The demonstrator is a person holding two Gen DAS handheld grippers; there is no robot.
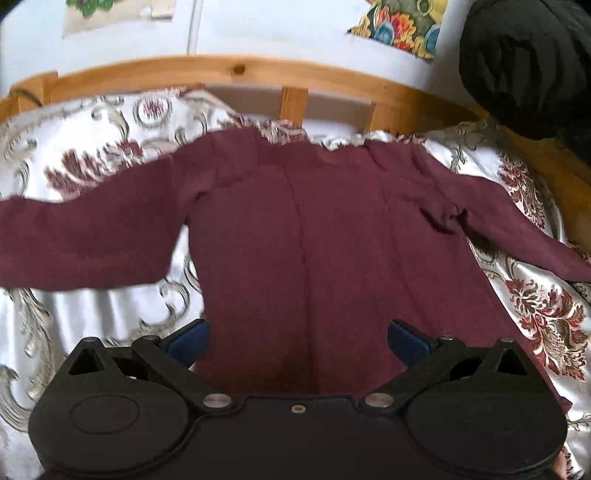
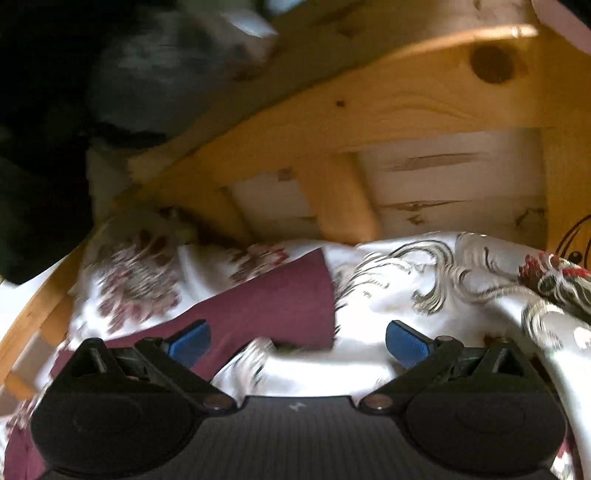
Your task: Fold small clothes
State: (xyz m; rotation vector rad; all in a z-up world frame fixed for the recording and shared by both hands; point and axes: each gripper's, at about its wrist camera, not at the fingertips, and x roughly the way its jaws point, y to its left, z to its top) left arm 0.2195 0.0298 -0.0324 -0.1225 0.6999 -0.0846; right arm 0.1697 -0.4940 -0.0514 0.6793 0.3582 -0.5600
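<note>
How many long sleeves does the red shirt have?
2. One sleeve stretches out left of the maroon shirt; the other sleeve angles right. Both lie flat on the patterned bedspread.

Premises: a home bedroom. A bed carries a glossy white bedspread [image 1: 92,147] woven with red and grey floral scrollwork. At 12 o'clock stands a knotty pine headboard [image 1: 221,70] with upright slats; the right wrist view shows the same timber frame [image 2: 406,99] close up. Behind it is a white wall with floral fabric pieces [image 1: 399,26] hung on it. A dark bundle of cloth [image 1: 524,66] rests at 2 o'clock.
</note>
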